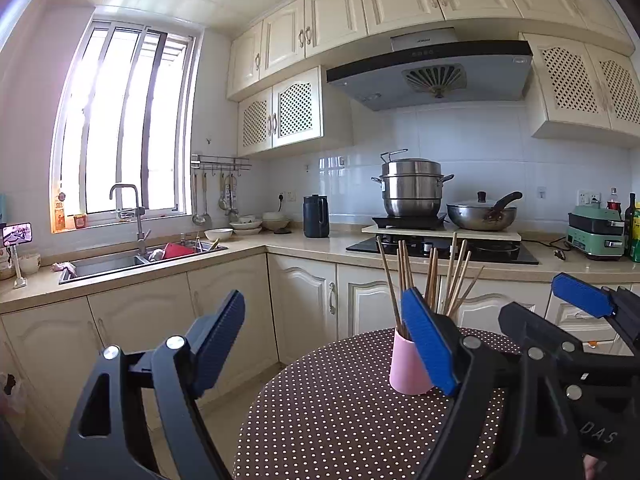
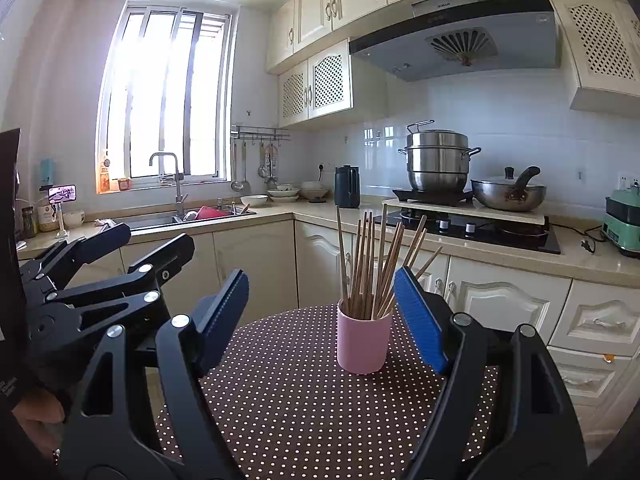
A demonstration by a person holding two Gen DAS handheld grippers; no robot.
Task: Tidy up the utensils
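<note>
- The pink cup (image 2: 363, 340) stands upright on the polka-dot desk (image 2: 288, 408), near its far side, with a bundle of chopsticks (image 2: 370, 264) stuck in it tips down; they fan outward because the cup is wider than the bundle.
- The right hand-held gripper (image 2: 322, 320) is released, its blue pads spread wide with nothing between them. The cup sits framed in that gap but further off, not touched.
- The left hand-held gripper (image 1: 332, 344) is also released and empty. From its view the cup (image 1: 408, 364) lies to the right, partly hidden behind the right pad.
- Both tools hang side by side in front of the cup, which suggests the chopsticks are already gathered, or that a reach for the cup is being lined up; I cannot tell which.
- The tall, leaning sticks make the cup top-heavy, so a careless nudge could tip it.
</note>
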